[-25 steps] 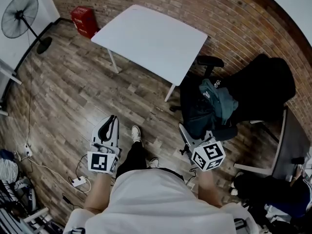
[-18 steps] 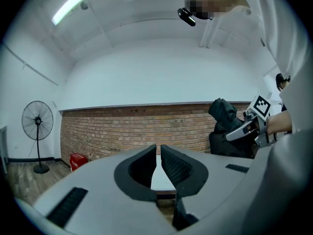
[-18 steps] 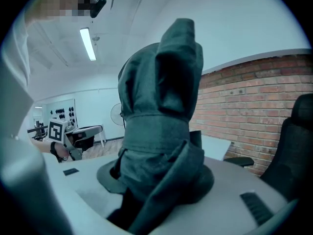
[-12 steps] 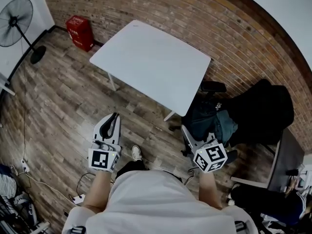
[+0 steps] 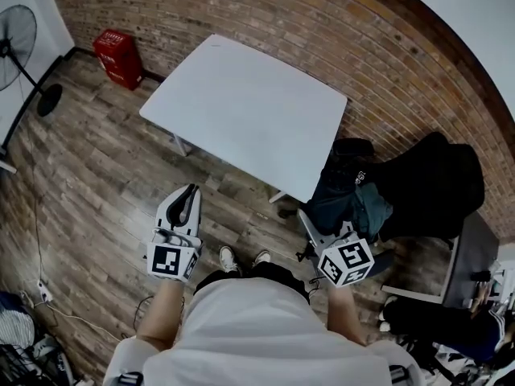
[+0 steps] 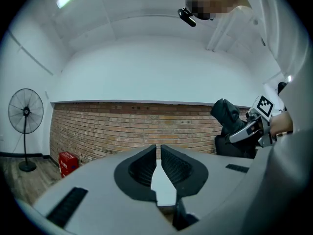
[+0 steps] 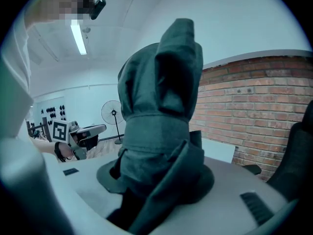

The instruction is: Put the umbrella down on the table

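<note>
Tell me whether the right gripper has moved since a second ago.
Yes: the right gripper, shut on the umbrella, has come nearer the white table.

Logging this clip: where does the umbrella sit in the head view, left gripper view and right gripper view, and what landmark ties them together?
Head view: umbrella, a dark teal bundle at lower right, beside the table corner.
Left gripper view: small dark shape near the right edge.
Right gripper view: fills the centre, clamped between the jaws.
Shared landmark: brick wall.
</note>
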A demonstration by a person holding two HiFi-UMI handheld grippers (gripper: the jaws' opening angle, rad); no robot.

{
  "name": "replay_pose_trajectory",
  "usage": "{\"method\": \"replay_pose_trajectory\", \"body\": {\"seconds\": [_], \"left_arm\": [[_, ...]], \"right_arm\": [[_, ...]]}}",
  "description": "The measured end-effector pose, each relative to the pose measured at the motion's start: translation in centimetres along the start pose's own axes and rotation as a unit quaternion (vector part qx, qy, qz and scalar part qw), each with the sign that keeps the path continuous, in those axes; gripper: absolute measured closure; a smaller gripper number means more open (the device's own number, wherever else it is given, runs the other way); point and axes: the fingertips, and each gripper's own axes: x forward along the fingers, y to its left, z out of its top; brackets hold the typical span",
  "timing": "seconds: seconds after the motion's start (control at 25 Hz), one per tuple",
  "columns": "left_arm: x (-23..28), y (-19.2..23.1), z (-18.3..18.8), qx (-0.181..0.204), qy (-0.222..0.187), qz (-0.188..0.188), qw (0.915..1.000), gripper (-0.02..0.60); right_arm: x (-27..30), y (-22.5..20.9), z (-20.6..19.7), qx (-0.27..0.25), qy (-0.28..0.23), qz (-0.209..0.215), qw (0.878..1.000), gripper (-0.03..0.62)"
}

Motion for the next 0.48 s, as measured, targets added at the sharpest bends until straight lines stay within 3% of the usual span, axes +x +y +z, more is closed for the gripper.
{"method": "replay_pose_trajectory", "body": {"seconds": [0.28,0.48], "left_arm": [[2.6,-1.3,-0.6,-0.005,0.009,-0.019,0.9998,0.534],[5.4,-1.8,0.4,0.006,0.002,-0.009,0.9999,0.534]], "right_arm": [[2.1,-1.5,1.0,-0.002,-0.001,0.006,1.000,0.387],[3.8,-4.2,2.0,0.010,-0.016,0.024,1.000,0.387]]}}
